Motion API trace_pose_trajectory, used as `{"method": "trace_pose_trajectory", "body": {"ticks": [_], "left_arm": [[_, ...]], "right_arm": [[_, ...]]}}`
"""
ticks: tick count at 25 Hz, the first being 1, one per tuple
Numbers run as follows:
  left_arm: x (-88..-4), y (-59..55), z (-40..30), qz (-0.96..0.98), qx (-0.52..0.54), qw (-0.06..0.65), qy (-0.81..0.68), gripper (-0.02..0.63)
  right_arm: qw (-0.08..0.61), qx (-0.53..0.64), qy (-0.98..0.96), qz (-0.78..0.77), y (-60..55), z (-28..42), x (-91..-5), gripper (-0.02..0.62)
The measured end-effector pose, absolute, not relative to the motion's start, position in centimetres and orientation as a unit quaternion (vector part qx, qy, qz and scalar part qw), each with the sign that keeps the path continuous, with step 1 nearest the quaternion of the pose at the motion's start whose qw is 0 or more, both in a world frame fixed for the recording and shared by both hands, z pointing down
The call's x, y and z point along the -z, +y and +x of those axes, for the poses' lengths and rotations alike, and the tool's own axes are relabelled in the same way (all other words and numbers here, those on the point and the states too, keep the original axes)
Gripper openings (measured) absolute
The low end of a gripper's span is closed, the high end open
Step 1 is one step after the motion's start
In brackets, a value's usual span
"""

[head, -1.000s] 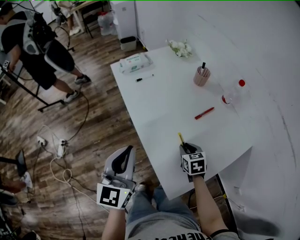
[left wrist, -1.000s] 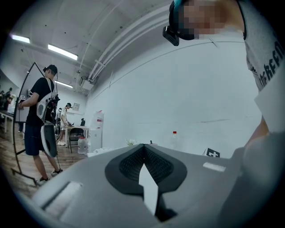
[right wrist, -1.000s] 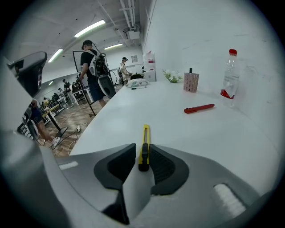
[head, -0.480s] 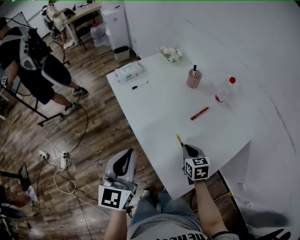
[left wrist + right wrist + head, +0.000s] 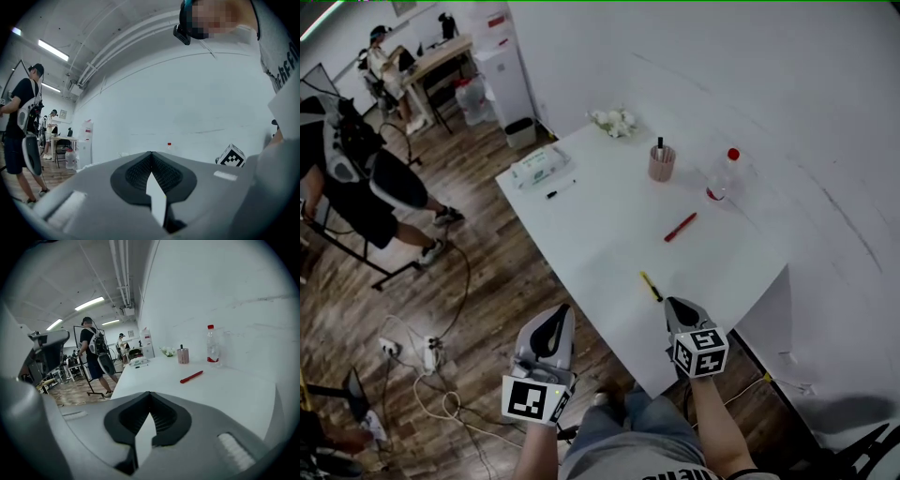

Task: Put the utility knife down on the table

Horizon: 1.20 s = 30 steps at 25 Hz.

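The white rectangular desk (image 5: pixel 600 225) already carries the thing you are asked to put down, so I judge the task as done, or nearly so. Your right claw (image 5: pixel 673 304) hovers at the near edge of the desk. In the right gripper view its two jaws meet at the tip and nothing is between them: it is closed and empty. Your left claw (image 5: pixel 559 315) is also closed on nothing, and you hold it off the desk, over the wooden floor. The slim yellow utility knife (image 5: pixel 651 287) lies flat on the white surface, just beyond the tip of the right claw and apart from it. No claw touches it. It lies near the front edge of the desk, though not on the edge itself. As far as the pictures show, what remains is only to take your right claw away, if you want.

About writing, there is little to read. The dark letters on your grey shirt are cut by the picture border and give no whole word. The flat white and green pack of wipes (image 5: pixel 534 166) at the far left corner has print, but it is too small. The clear plastic bottle with a red cap (image 5: pixel 720 178) has a red label that I cannot read. The red marker pen (image 5: pixel 680 227) shows no legible text.
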<state>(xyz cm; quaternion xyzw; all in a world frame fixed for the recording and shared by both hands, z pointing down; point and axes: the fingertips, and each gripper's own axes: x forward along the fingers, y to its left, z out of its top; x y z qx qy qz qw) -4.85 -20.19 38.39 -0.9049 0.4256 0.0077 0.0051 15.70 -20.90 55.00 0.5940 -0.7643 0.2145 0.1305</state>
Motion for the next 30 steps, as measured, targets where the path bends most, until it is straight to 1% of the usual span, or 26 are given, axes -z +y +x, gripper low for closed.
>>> {"method": "trace_pose_trajectory", "body": {"ticks": [10, 20, 30], "left_arm": [[-37.7, -19.0, -3.9, -0.922, -0.014, 0.011, 0.386, 0.009], [-37.0, -17.3, -3.1, -0.936, -0.023, 0.017, 0.352, 0.009], [-36.7, -15.7, -2.5, -0.945, -0.024, 0.023, 0.327, 0.009]], "right_arm": [[0.110, -0.156, -0.758, 0.624, -17.5, 15.8, -51.1, 0.002], [0.054, -0.121, -0.750, 0.648, -14.1, 15.8, -46.6, 0.002], [0.041, -0.080, -0.747, 0.659, -11.3, 15.5, -44.0, 0.002]]}}
